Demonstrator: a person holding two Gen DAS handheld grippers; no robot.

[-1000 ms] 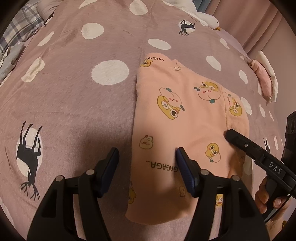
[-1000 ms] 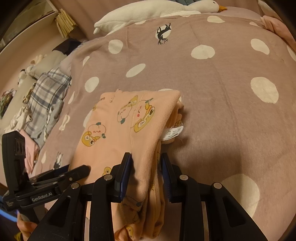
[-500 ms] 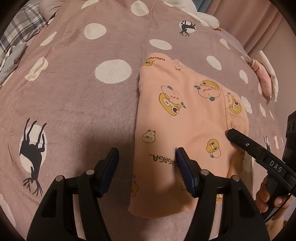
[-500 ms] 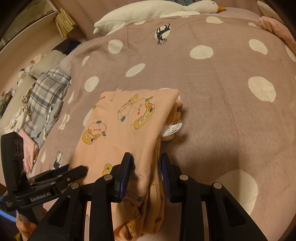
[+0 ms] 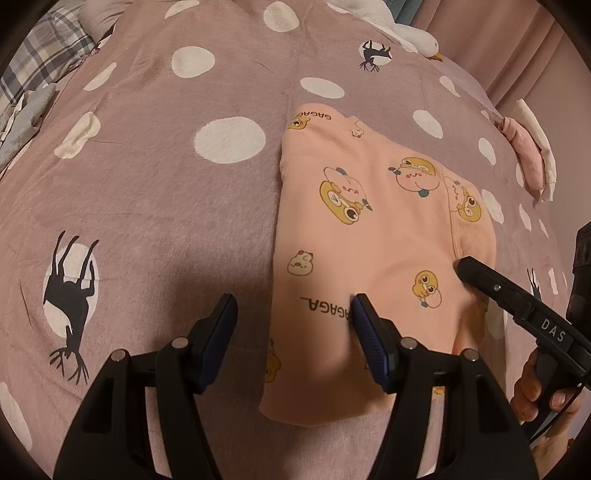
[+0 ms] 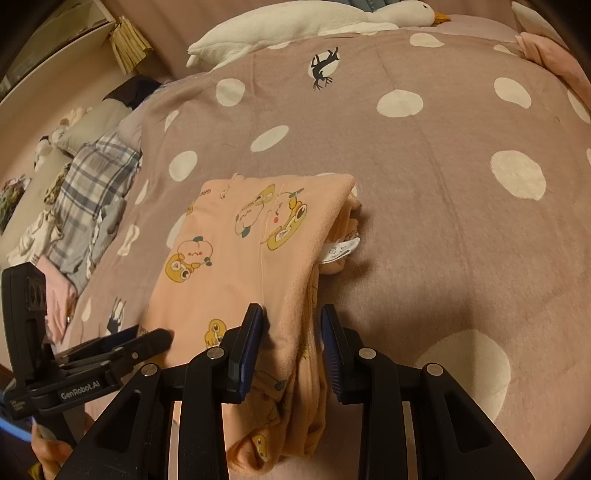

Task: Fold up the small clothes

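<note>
Since a second ago, almost nothing moved. Left fingers (image 5: 293,323) stand wide open over the folded peach garment's (image 5: 369,236) left edge; right fingers (image 6: 291,347) straddle its thick right edge, not quite clamped. Pulling could unfold the layers. Underneath is a dotted brown bedspread (image 6: 424,206), goose plush (image 6: 303,22) behind.

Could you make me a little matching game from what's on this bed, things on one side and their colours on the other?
Things:
1. folded garment
2. goose toy
3. blanket
4. plaid cloth

Colours:
A. white
B. mauve with white dots
C. peach with cartoon prints
D. blue-grey checks

Pairs: 1-C, 2-A, 3-B, 4-D
</note>
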